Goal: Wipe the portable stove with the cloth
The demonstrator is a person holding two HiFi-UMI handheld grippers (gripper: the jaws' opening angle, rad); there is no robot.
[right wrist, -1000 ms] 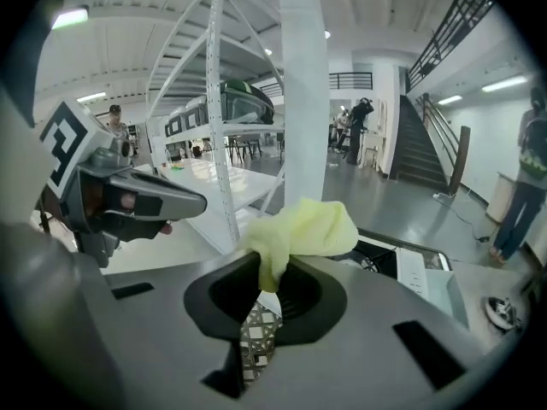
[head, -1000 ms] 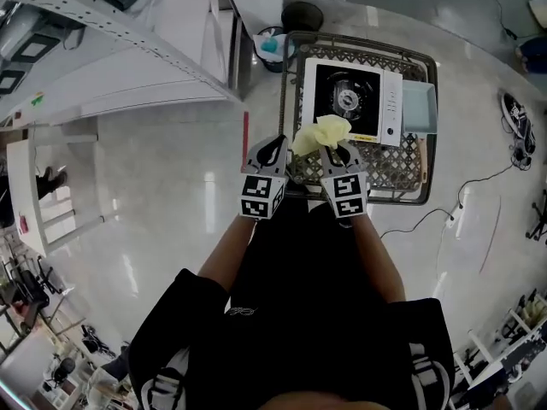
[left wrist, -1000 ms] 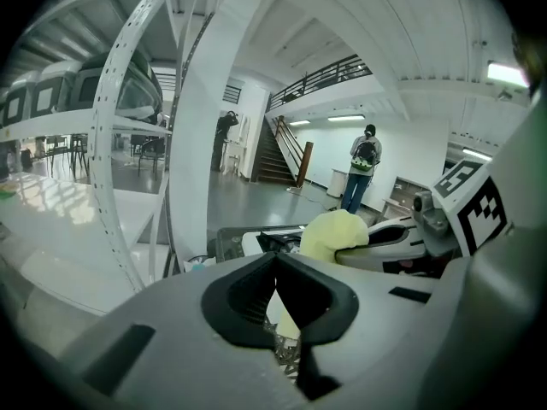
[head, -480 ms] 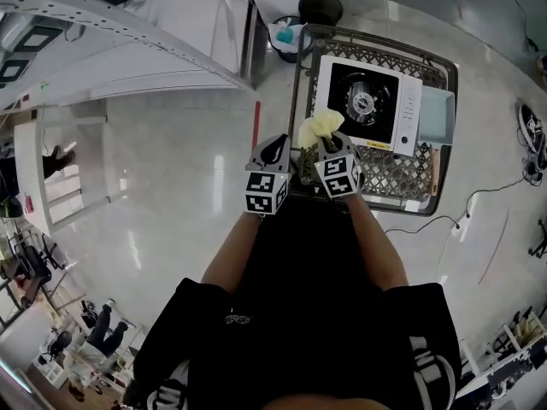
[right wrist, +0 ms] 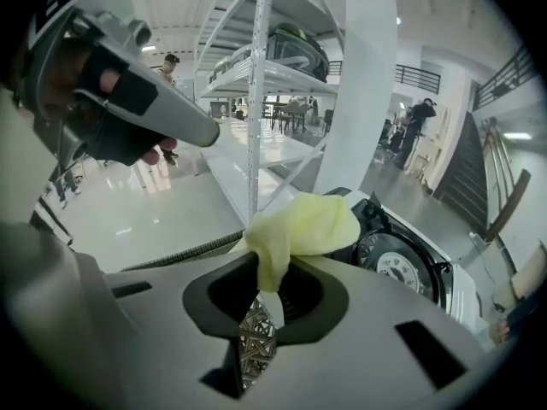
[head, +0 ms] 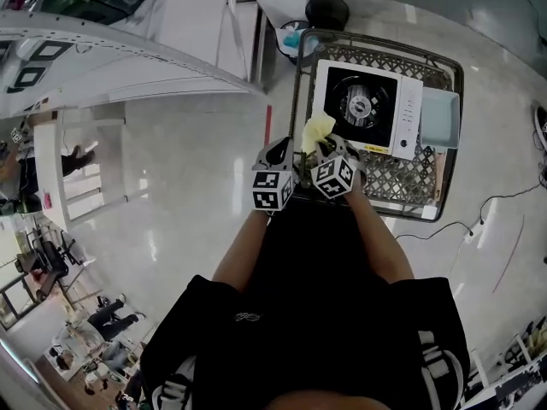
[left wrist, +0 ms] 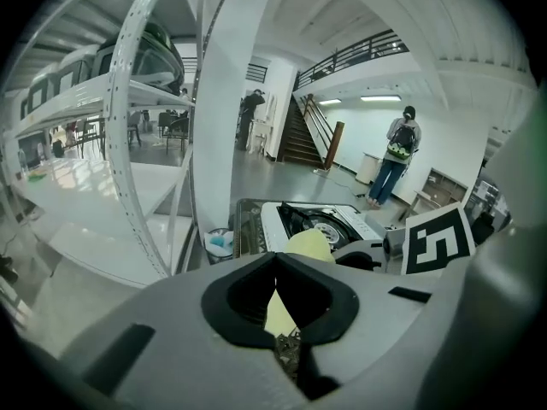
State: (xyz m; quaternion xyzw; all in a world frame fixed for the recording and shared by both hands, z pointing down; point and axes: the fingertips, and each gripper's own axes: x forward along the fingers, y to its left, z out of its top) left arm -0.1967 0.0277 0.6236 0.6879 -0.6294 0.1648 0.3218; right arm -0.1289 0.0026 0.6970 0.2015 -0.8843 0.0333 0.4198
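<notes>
Head view shows us standing at the near rim of a wire-lattice surface (head: 395,176) with a rounded metal frame. On it lies the stove (head: 369,108): a flat white box with a black recessed top, a round metal burner in the middle and a strip of controls down its right side. A pale blue tray (head: 438,118) sits just beside the stove's right edge.

We hold the right tongs (head: 329,147) clamped on the cloth (head: 315,130), a soft, crumpled, pale yellow piece. In the right gripper view the cloth (right wrist: 304,223) bunches out above the closed tips of the right tongs (right wrist: 263,261), with a thin tail pinched down between them. It shows against the stove's near left corner; we cannot tell whether it touches. Behind it the stove (right wrist: 402,270) shows its ringed burner.

Our left tongs (head: 279,149) hang just left of the right ones, over the surface's left rim. In the left gripper view the tips of the left tongs (left wrist: 275,257) meet with nothing between them; the yellow seen through the gap lies beyond.

Bare lattice stays open along the near edge to the right. To the left spreads glossy floor (head: 192,173), bounded by a white perforated shelf (head: 128,68). A small bin (head: 295,43) stands at the surface's far left corner.
</notes>
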